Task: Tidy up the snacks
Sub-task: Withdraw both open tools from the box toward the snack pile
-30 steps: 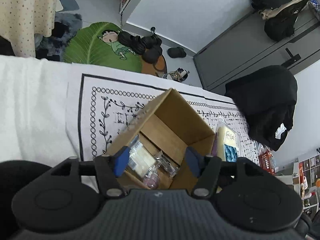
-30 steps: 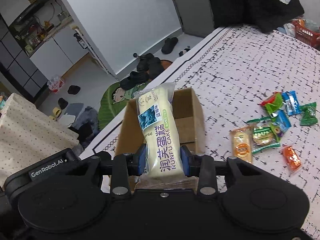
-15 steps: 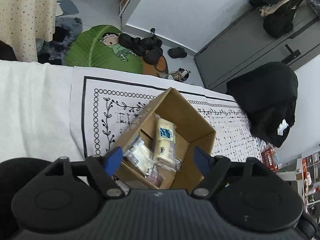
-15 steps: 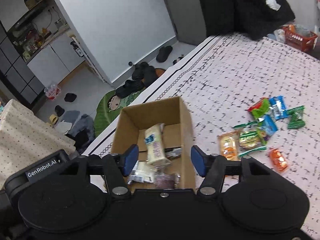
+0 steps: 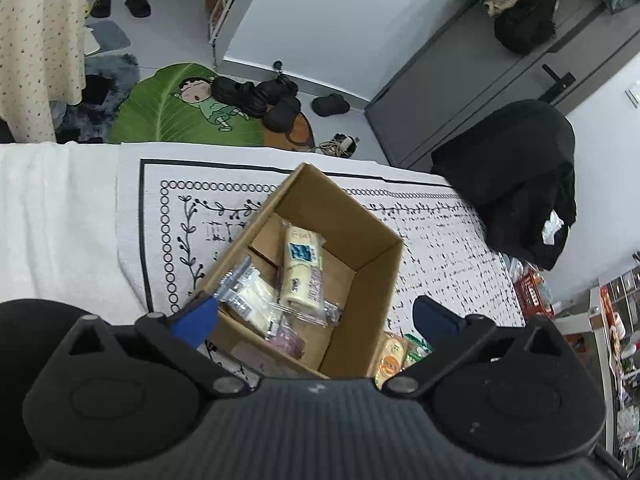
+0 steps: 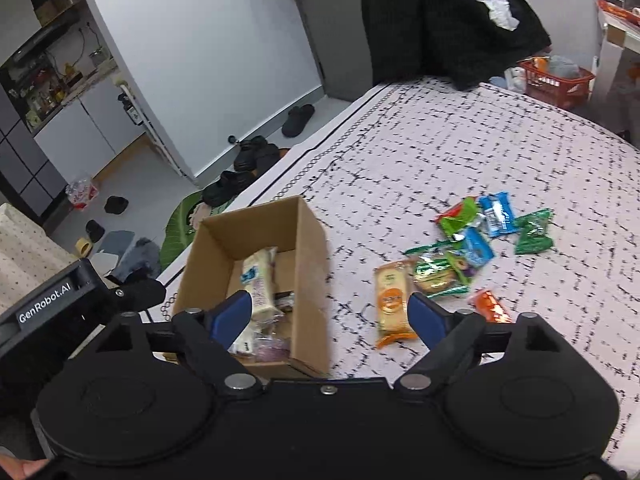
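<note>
An open cardboard box (image 5: 372, 248) (image 6: 312, 248) stands on the patterned cloth. Inside lie a cream cake packet (image 5: 302, 268) (image 6: 260, 284), clear-wrapped pale snacks (image 5: 252, 300) and a purple packet (image 5: 286, 338). My left gripper (image 5: 314, 320) is open and empty above the box's near side. My right gripper (image 6: 330, 316) is open and empty above the box's right wall. Right of the box lie loose snacks: an orange-label cake packet (image 6: 394, 300) (image 5: 390, 358), green packets (image 6: 534, 232), blue packets (image 6: 496, 214) and a small orange packet (image 6: 490, 306).
The patterned cloth (image 6: 480, 152) covers the surface; a white towel (image 5: 56, 216) lies at its left. A black coat (image 5: 512, 176) hangs past the far edge. A red basket (image 6: 554, 80) stands at far right. Shoes and a green mat (image 5: 180, 108) lie on the floor beyond.
My right gripper opened and dropped the cream cake packet into the box, then drew back and rightward. My left gripper opened wider and pulled back from the box.
</note>
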`<act>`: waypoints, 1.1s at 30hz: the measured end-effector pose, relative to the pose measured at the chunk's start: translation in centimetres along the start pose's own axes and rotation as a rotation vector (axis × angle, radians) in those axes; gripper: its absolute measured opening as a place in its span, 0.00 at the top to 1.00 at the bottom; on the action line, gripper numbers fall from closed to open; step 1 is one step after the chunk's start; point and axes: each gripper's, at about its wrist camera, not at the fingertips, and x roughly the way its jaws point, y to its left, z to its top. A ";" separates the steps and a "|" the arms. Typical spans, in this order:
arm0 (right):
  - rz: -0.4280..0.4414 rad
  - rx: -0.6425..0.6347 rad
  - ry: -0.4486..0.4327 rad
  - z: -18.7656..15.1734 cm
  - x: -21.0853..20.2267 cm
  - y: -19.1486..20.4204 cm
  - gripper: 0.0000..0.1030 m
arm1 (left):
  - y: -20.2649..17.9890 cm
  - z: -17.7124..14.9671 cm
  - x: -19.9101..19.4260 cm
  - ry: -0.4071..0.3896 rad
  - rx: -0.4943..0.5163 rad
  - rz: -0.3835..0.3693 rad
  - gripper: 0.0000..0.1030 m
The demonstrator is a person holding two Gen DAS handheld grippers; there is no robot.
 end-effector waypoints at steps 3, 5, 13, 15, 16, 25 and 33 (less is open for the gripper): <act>-0.007 0.003 -0.003 -0.3 -0.4 -0.8 0.14 | -0.6 -0.5 -0.1 0.001 0.019 -0.006 0.00; -0.014 0.006 -0.004 -0.4 -0.6 -1.2 0.13 | -1.1 -0.7 -0.1 0.003 0.036 -0.009 0.00; -0.031 0.019 -0.008 -0.9 -1.4 -3.3 0.11 | -2.7 -2.1 0.1 0.023 0.085 -0.021 0.00; -0.035 0.022 -0.009 -1.0 -1.5 -3.9 0.11 | -3.0 -2.4 0.2 0.029 0.095 -0.029 0.00; -0.037 0.025 -0.010 -1.1 -1.7 -4.1 0.11 | -3.1 -2.5 0.2 0.031 0.105 -0.028 0.00; -0.045 0.047 -0.016 -1.7 -2.5 -6.6 0.08 | -5.2 -4.5 0.5 0.058 0.182 -0.037 0.00; -0.049 0.065 -0.017 -2.1 -3.0 -8.7 0.07 | -6.8 -6.1 1.0 0.081 0.239 -0.033 0.00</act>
